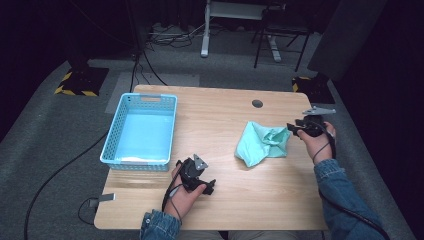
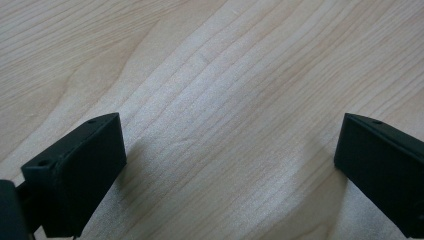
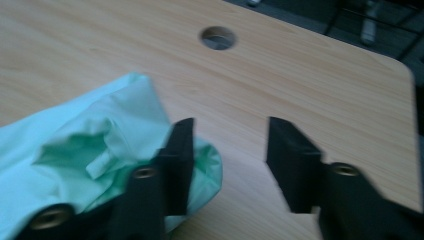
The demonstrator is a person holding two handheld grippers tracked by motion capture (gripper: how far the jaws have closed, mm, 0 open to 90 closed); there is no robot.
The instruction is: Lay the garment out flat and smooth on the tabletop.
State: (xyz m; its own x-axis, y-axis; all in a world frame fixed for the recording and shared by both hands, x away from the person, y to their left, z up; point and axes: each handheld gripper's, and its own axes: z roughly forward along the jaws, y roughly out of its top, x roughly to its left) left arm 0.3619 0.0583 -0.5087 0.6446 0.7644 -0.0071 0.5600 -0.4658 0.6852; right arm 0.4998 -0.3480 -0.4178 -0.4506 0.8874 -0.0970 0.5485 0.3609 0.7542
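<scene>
While both grippers stand empty, the mint-green cloth (image 1: 262,143) lies loose on the table (image 1: 225,200), waiting for a fresh grasp.

With its fingers (image 3: 181,150) parted and nothing between them, the right gripper (image 1: 296,129) sits just off the cloth's right edge, one finger overlapping the crumpled fabric. The left gripper (image 1: 209,187) rests near the front edge, fingers (image 2: 85,165) spread wide over bare wood. Judging by the blue basket (image 1: 112,145) well apart to the left, the next move likely calls for pinching a fold firmly before lifting.
</scene>
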